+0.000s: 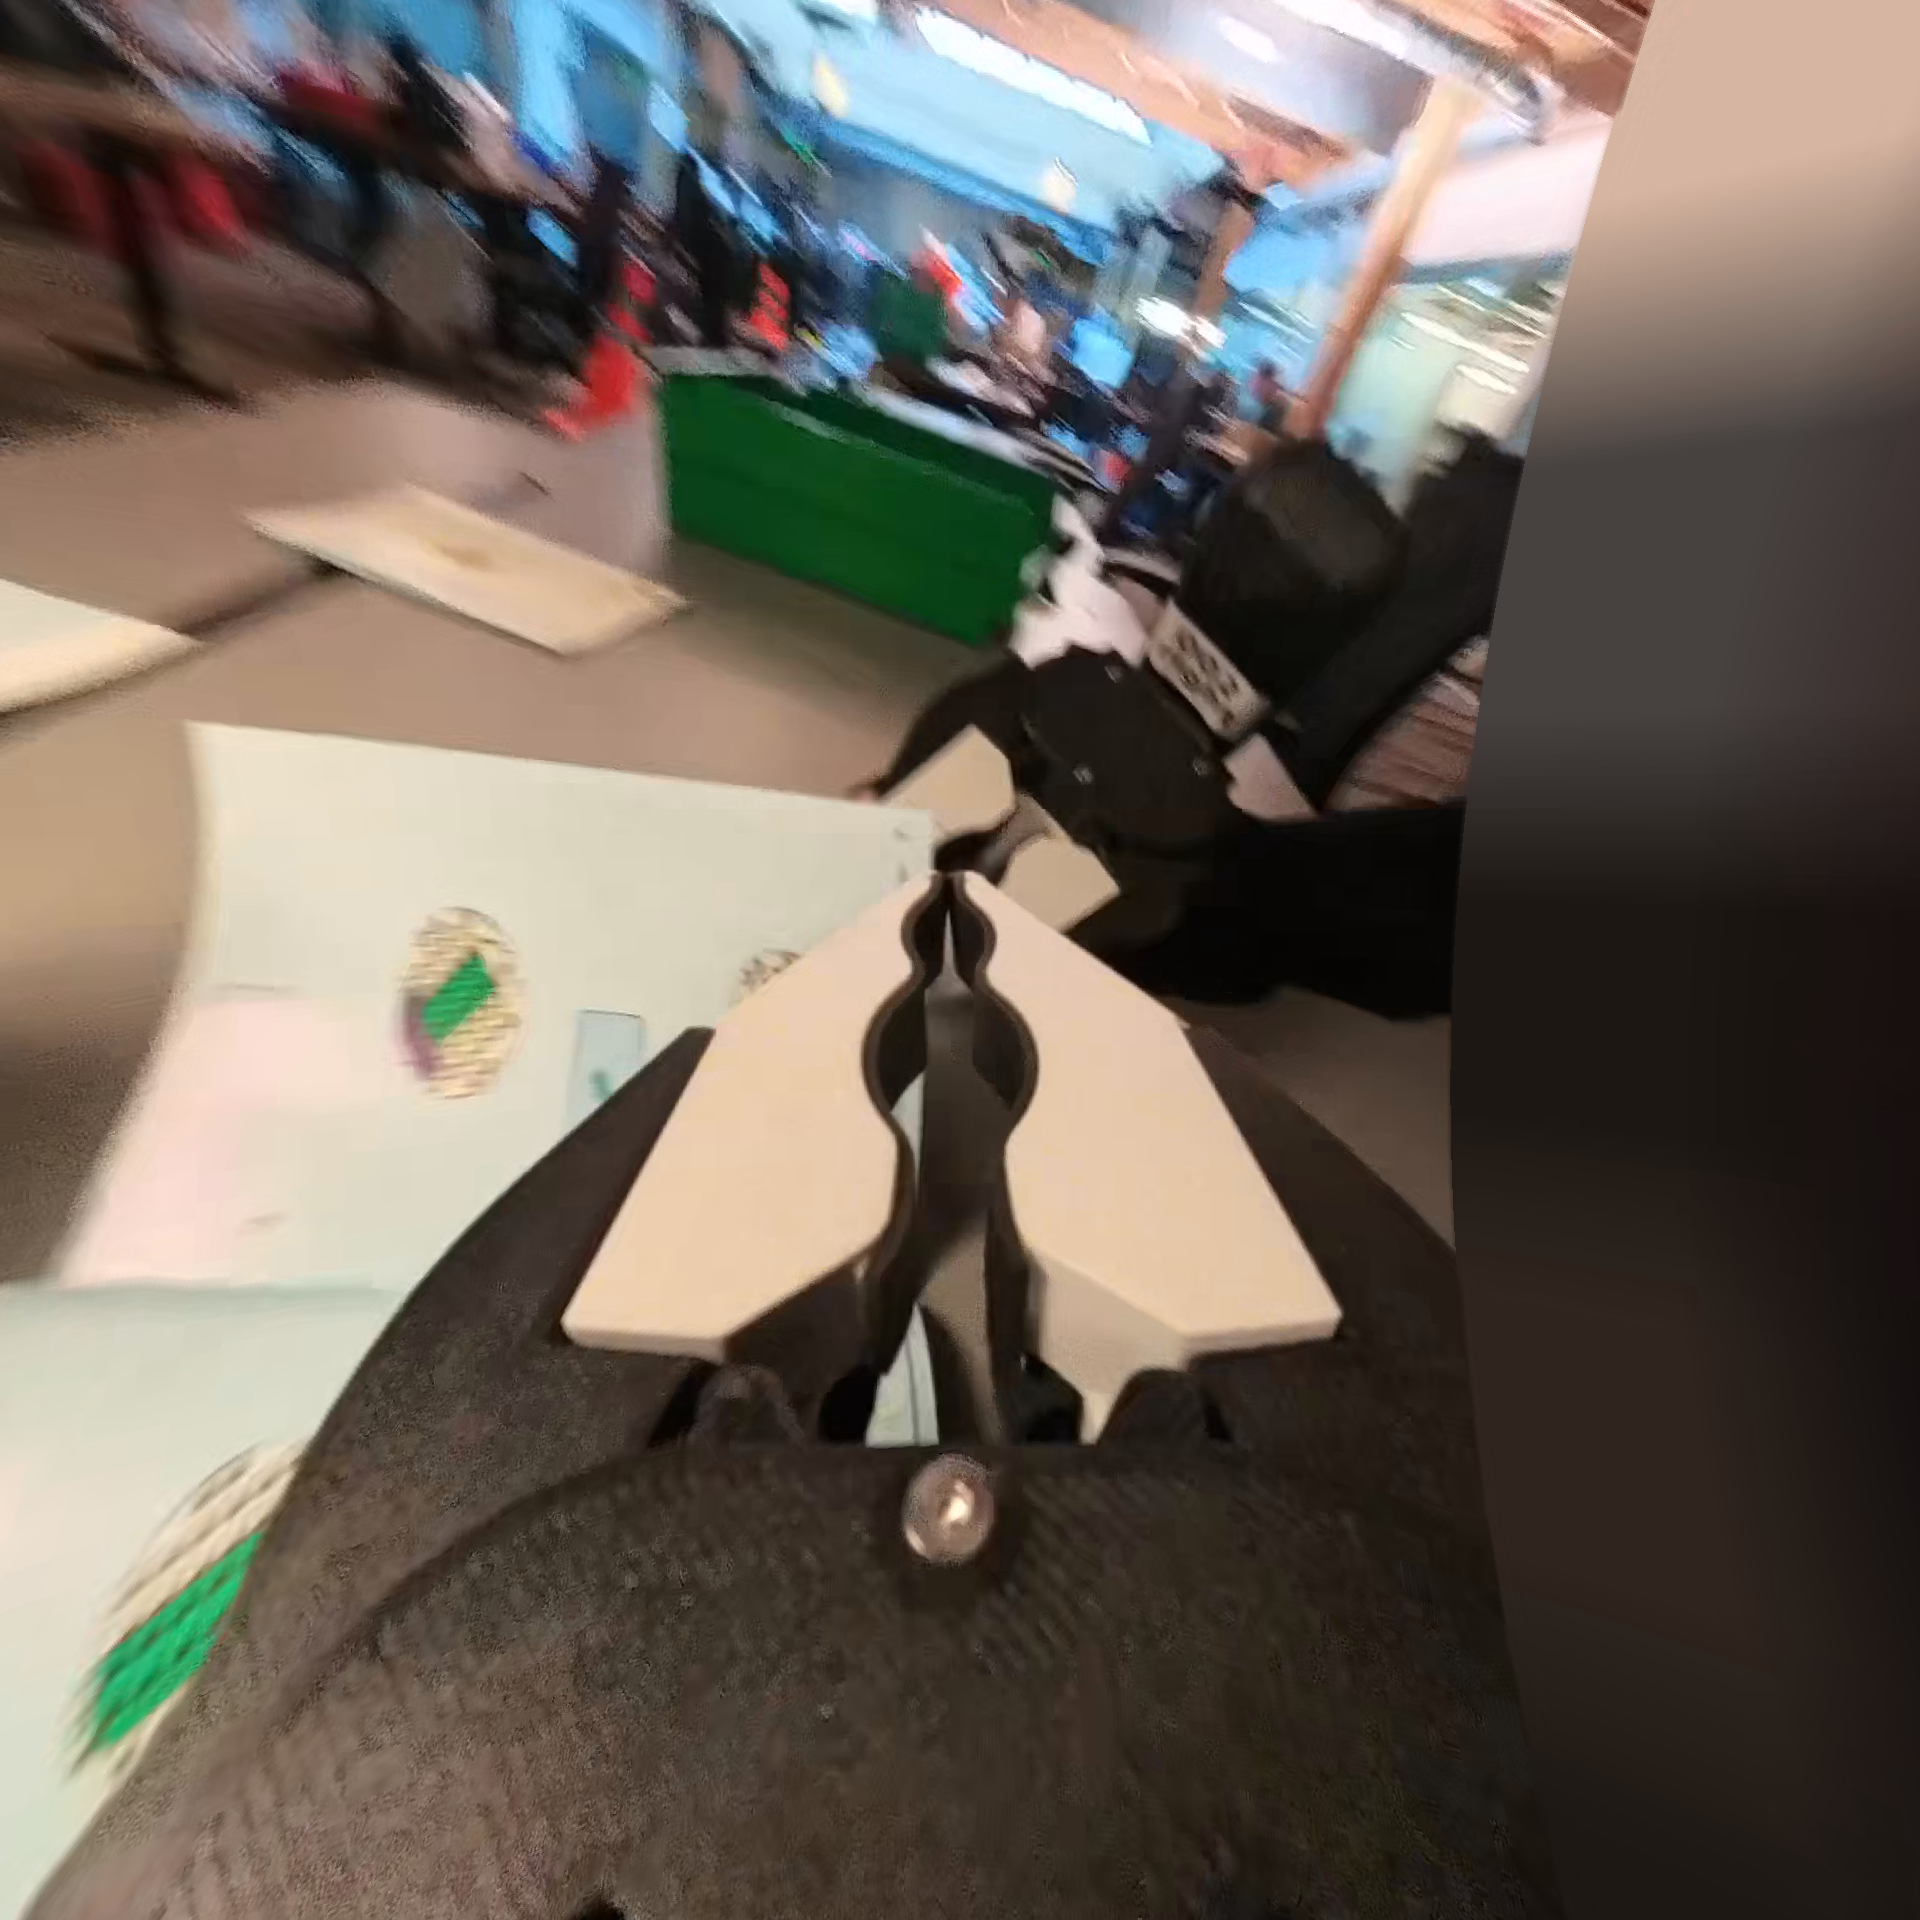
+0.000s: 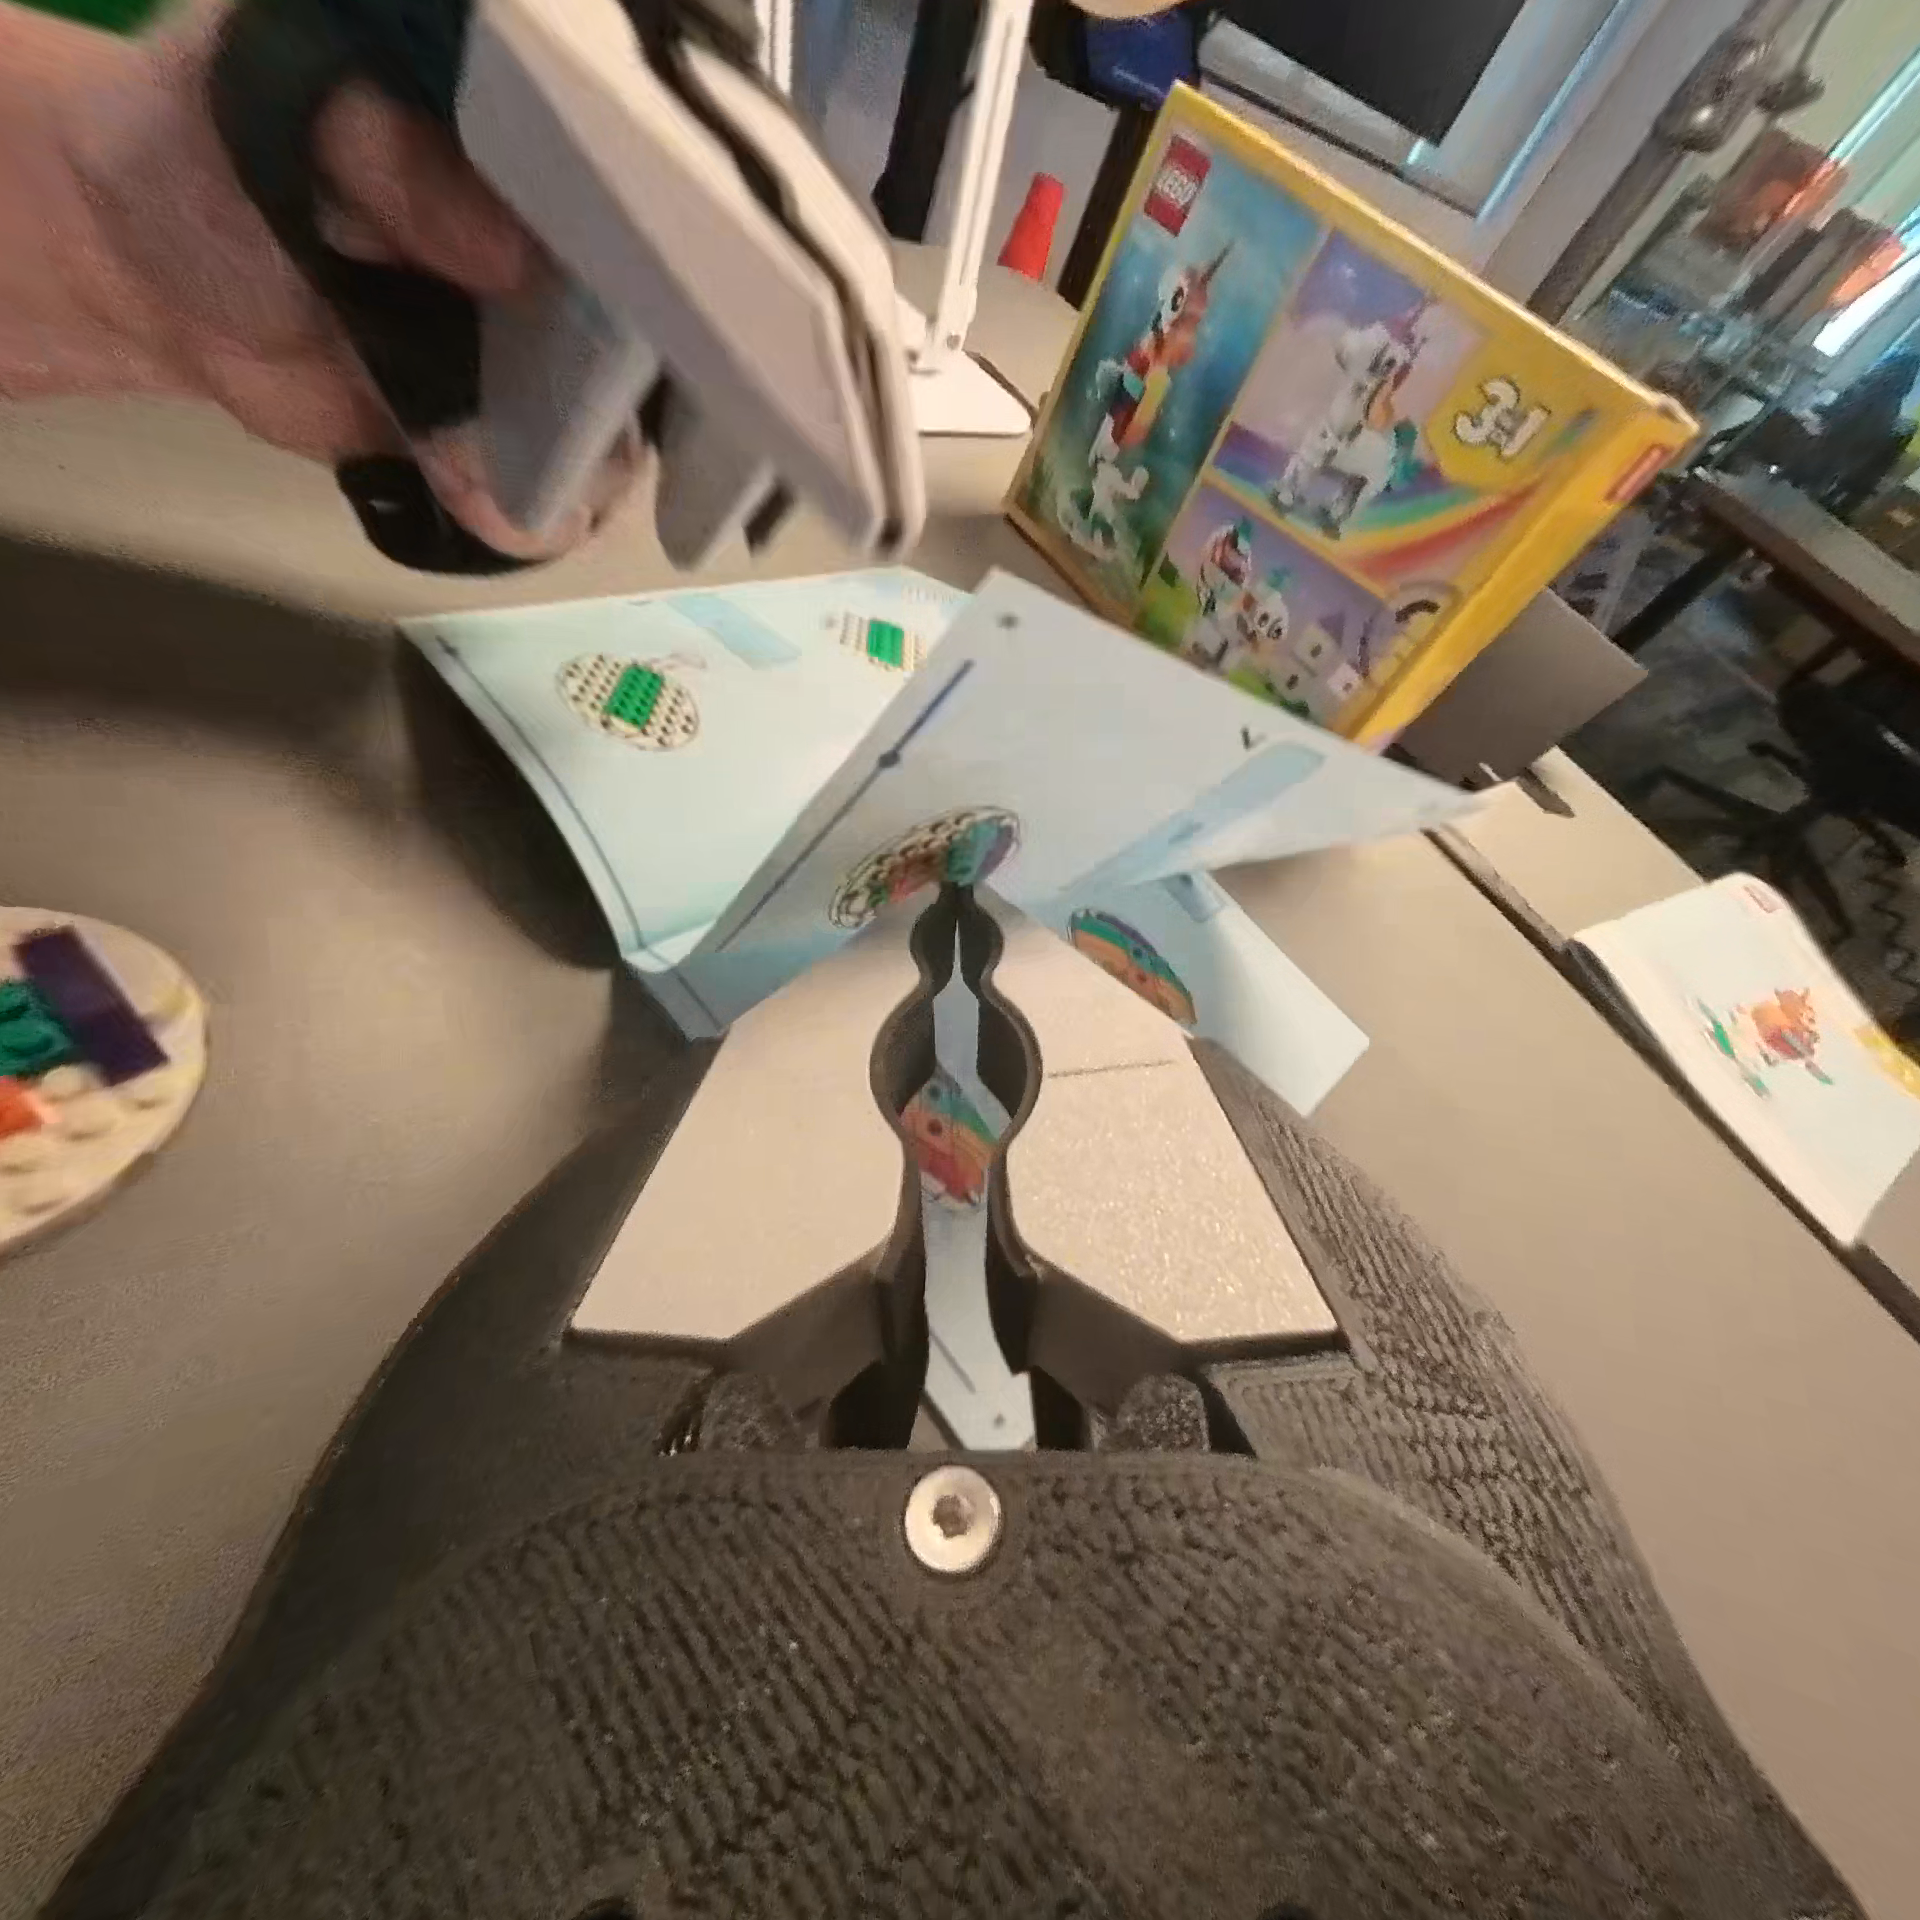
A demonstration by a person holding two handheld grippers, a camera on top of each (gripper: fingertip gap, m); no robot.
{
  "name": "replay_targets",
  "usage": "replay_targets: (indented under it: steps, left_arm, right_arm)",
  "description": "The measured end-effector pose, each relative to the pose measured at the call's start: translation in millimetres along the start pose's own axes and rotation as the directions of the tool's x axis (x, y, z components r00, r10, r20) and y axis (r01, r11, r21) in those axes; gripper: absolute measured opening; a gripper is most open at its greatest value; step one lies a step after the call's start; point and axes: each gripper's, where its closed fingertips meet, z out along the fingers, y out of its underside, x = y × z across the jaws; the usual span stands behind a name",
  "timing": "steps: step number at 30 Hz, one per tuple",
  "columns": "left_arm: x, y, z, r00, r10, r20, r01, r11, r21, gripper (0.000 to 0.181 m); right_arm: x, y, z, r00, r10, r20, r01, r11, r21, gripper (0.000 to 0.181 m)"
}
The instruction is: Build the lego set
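Two tongs clenched — right tongs (image 2: 954, 904) pinching booklet page (image 2: 1091, 758), left tongs (image 1: 951, 883) empty — box (image 2: 1340, 457) behind.

Bright indoor light, heavy motion blur, fisheye edges

The open instruction booklet (image 2: 665, 790) lies on the table (image 2: 364, 1299), and everything sits around it: the set's box (image 2: 1340, 499) stands tilted just behind it to the right, a second booklet (image 2: 1756, 1049) lies well off to its right near the table edge. Left of the booklet and nearer the camera, a round plate (image 2: 94, 1081) rests on the table with bricks (image 2: 73, 1008) on top. Above the booklet's far left corner hangs the left gripper (image 2: 883, 520) in a hand (image 2: 156, 260), while one raised page (image 2: 1122, 748) runs between the fingertips of the right gripper (image 2: 956, 899).
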Motion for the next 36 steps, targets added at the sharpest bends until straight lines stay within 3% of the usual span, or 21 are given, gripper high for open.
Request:
replay_targets:
  steps: [3, 5, 8, 11, 16, 23, 27, 32, 36]
  left_arm:
    - [-6.0, -18.8, -36.9, 0.964, 0.072, 0.257, -0.109, 0.985, 0.137, 0.0]
    - [-12.3, -23.9, -68.4, 0.903, 0.046, 0.427, -0.15, 0.965, 0.214, 0.001]
    - [-11.0, -15.9, -109.9, 0.824, -0.045, 0.565, -0.167, 0.933, 0.319, 0.003]
    - [-10.1, 4.5, -138.4, 0.666, -0.051, 0.744, -0.231, 0.934, 0.271, 0.0]
    - [-4.2, 4.4, -147.6, 0.591, 0.03, 0.806, -0.286, 0.942, 0.175, 0.0]
    - [-4.5, 5.4, -138.9, 0.55, 0.128, 0.825, -0.339, 0.938, 0.08, 0.001]
    - [-6.1, 11.3, -127.4, 0.527, 0.202, 0.826, -0.366, 0.93, 0.006, 0.001]
    - [-1.4, 14.6, -111.4, 0.523, 0.277, 0.806, -0.411, 0.91, -0.045, 0.001]
    - [-0.9, 14.0, -108.8, 0.47, 0.335, 0.817, -0.458, 0.884, -0.099, 0.001]
  right_arm:
    - [-6.5, -4.1, 12.0, 0.997, -0.071, -0.007, 0.07, 0.997, -0.014, 0.0]
    - [-13.2, -7.3, 21.4, 0.993, -0.12, -0.006, 0.12, 0.993, -0.019, 0.0]
    - [-25.9, -10.8, 35.5, 0.979, -0.201, 0.011, 0.202, 0.979, -0.029, 0.0]
    - [-42.0, -8.6, 48.1, 0.956, -0.286, 0.057, 0.29, 0.955, -0.059, 0.0]
    - [-58.5, 2.7, 58.2, 0.885, -0.451, 0.113, 0.463, 0.878, -0.123, 0.0]
    - [-59.6, 6.3, 60.1, 0.851, -0.515, 0.106, 0.526, 0.833, -0.172, 0.0]
    - [-42.1, -15.0, 48.5, 0.843, -0.534, -0.072, 0.527, 0.845, -0.095, 0.0]
    - [-10.1, -43.3, 7.4, 0.865, -0.398, -0.305, 0.439, 0.895, 0.075, 0.0]
    - [4.1, -48.4, -18.5, 0.885, -0.282, -0.371, 0.365, 0.914, 0.178, 0.0]
